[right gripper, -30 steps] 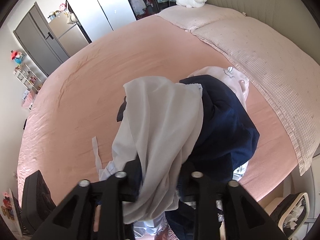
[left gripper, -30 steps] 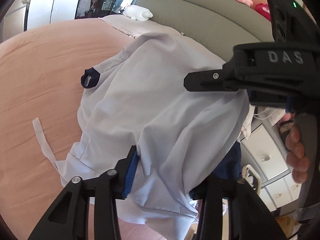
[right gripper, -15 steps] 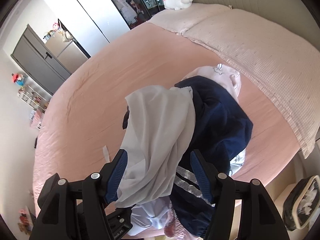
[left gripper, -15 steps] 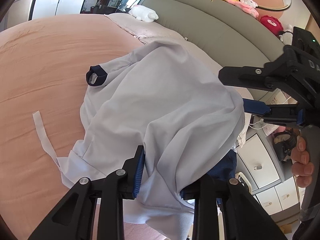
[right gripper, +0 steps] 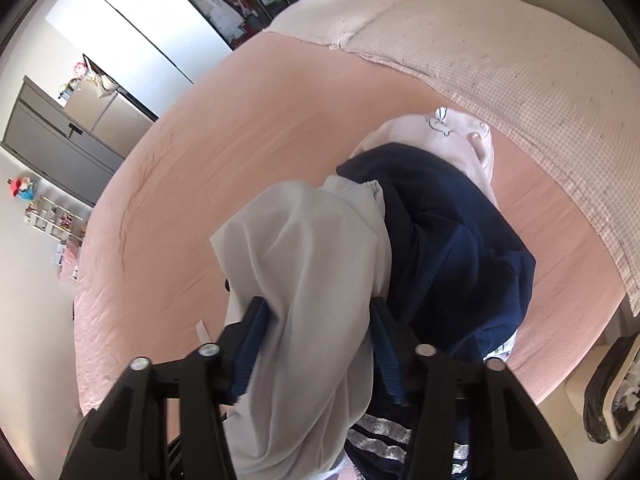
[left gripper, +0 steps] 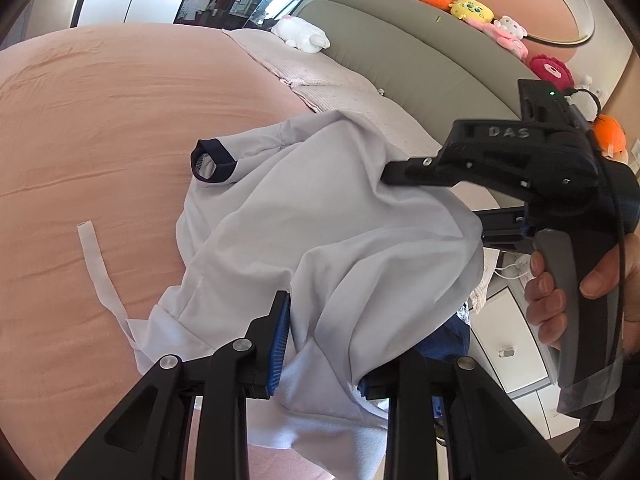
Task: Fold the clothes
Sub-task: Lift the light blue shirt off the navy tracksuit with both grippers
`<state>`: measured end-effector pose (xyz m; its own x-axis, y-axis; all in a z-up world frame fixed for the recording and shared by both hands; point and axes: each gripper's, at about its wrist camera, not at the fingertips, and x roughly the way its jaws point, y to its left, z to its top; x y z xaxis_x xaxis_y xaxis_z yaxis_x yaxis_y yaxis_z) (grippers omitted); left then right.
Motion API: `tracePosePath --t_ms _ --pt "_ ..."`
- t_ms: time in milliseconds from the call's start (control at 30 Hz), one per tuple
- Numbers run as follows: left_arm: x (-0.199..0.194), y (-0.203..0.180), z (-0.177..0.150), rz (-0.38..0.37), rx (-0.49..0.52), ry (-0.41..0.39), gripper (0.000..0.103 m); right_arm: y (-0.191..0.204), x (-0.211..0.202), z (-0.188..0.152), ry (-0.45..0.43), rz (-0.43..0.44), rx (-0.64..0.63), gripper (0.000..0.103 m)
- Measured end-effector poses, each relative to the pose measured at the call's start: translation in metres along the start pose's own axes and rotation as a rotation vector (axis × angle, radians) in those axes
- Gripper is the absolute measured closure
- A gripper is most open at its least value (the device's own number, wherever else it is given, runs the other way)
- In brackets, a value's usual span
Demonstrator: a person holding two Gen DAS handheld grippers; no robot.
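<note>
Pinching the white shirt (left gripper: 320,232), fingers of both left gripper (left gripper: 320,344) and "DAS"-marked right gripper (right gripper: 316,344)

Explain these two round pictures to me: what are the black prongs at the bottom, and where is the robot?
There is no robot here. A person holds a two-fingered gripper in each hand, and a small wide-angle camera on each one looks out along its fingers, which is why the pictures bulge. One picture comes from the left gripper, the other from the right gripper; the prongs are their fingers. In the left picture you also see the right gripper from outside, with the person's hand on its handle. Both grip a pale grey shirt with a dark blue cuff, lifted over a pink bed. The right jaws have just been closing on it. A dark blue garment lies under it.
</note>
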<state>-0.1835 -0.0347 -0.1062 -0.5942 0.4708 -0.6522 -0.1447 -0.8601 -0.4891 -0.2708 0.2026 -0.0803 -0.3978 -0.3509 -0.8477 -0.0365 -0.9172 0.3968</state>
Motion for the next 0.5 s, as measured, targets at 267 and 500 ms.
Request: tracePosePath --t_ms 267,500 --pt "0.005 -0.002 0.012 -0.004 -0.013 -0.004 0.078 -0.004 -0.001 -0.004 -0.018 0.011 0.04 0.09" --pt "-0.002 0.0 0.013 -0.014 -0.028 -0.023 0.079 0.007 -0.006 -0.005 -0.036 0.026 0.01 0.092"
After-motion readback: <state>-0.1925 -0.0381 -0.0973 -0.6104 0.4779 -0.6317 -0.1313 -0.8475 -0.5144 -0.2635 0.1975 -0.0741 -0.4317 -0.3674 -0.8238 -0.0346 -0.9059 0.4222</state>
